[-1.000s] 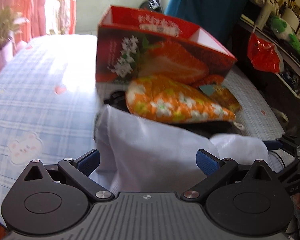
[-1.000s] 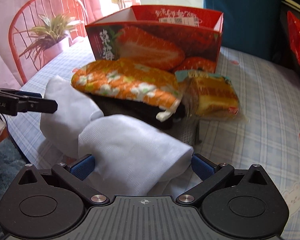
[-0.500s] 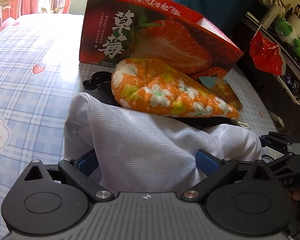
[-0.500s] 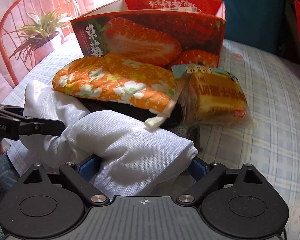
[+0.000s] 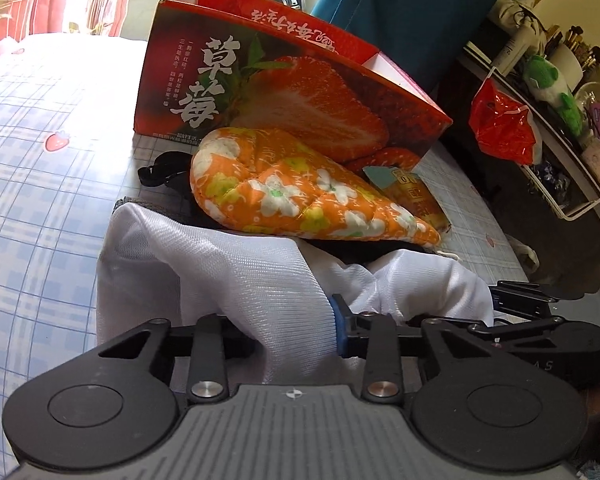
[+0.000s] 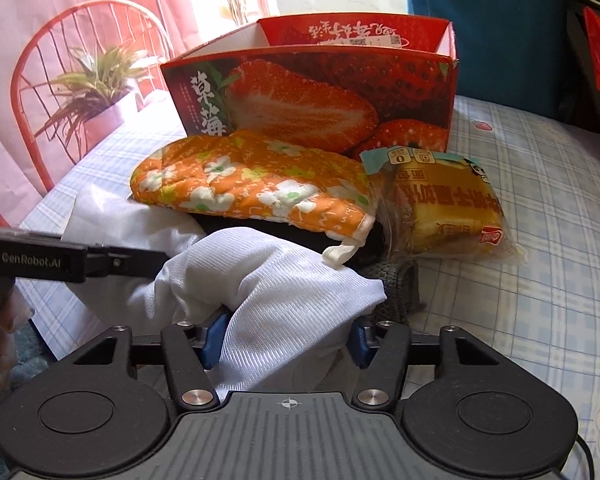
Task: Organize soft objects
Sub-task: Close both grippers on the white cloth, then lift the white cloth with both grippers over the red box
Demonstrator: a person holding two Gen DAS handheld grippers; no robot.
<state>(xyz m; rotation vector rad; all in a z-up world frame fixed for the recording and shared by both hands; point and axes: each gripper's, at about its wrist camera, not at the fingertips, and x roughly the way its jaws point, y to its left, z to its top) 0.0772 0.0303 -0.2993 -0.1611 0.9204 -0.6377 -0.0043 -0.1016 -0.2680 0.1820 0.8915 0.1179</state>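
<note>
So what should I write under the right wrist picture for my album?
Right gripper squeezing a bunched white cloth, with an orange flowery mitt and a strawberry box behind.

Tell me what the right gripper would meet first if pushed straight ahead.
The right gripper, already shut on the white cloth, would probably push its bunched fold into the orange floral mitt.

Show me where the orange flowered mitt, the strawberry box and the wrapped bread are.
orange flowered mitt [image 6: 252, 184], right wrist view, middle of its quilted top.
strawberry box [image 6: 308, 100], right wrist view, printed front wall.
wrapped bread [image 6: 448, 208], right wrist view, centre of wrapper.
</note>
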